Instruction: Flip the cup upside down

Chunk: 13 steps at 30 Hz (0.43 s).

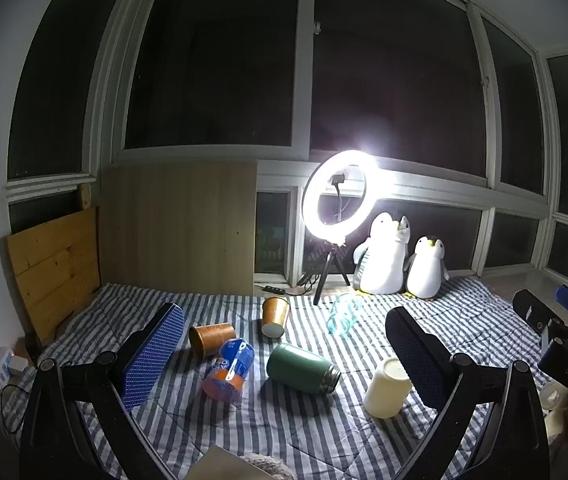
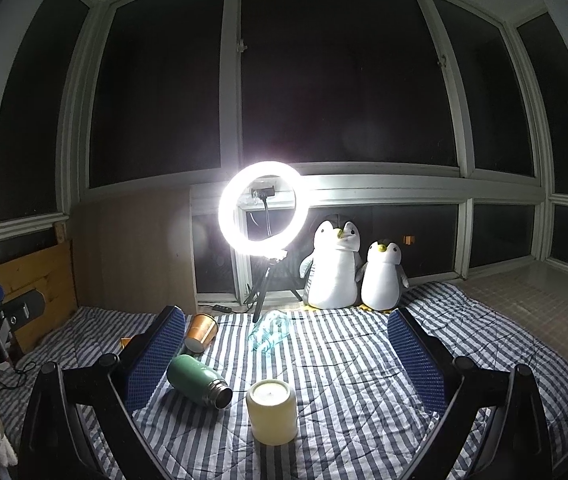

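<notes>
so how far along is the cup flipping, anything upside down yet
Possibly done: the cream cup stands with a closed, recessed end up, so it may already be inverted, as may the far copper cup. In hand: nothing; the left hand-held gripper and right hand-held gripper are both open and empty. Left: the other copper cup, green bottle and clear jar lie on their sides on the striped bedding.

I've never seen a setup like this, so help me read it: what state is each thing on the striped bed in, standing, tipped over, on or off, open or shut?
Cream cup: upside down.
Green flask: on its side, lid off.
Two orange cups: both tipped over.
Blue snack pack: lying down.
Clear jar: on its side.
Ring light: on.
Left gripper: open, empty.
Right gripper: open, empty.
</notes>
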Motion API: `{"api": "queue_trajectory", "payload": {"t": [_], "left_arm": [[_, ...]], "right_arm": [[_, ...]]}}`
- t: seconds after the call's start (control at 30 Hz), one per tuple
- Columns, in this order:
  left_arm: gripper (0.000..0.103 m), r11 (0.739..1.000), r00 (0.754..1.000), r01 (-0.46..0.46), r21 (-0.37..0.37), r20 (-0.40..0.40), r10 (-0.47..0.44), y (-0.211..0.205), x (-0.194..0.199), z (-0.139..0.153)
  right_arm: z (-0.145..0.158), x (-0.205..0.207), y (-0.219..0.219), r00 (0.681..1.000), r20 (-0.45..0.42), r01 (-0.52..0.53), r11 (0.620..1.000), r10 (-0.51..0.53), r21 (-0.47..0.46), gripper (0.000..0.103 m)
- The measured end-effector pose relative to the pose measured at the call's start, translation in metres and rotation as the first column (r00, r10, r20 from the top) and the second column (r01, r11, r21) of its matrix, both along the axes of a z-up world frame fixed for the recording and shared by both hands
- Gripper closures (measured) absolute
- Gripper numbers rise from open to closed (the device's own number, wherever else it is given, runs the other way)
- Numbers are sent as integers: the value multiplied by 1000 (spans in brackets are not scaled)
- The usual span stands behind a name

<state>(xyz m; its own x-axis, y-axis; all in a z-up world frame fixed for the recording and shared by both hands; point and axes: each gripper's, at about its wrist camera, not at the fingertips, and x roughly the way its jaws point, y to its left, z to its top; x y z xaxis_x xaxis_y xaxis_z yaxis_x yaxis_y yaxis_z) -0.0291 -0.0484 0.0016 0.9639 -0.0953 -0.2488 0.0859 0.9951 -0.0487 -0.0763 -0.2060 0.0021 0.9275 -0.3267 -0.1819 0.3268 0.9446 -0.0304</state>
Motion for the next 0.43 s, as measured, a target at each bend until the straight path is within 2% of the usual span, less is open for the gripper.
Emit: {"api": "queue_trajectory", "payload": {"t": [0.43], "left_arm": [[1, 1000, 1000, -13, -16, 11, 13, 2, -6, 0]], "right_arm": [[0, 1, 3, 1000, -2, -6, 1000, 6, -8, 2]]}}
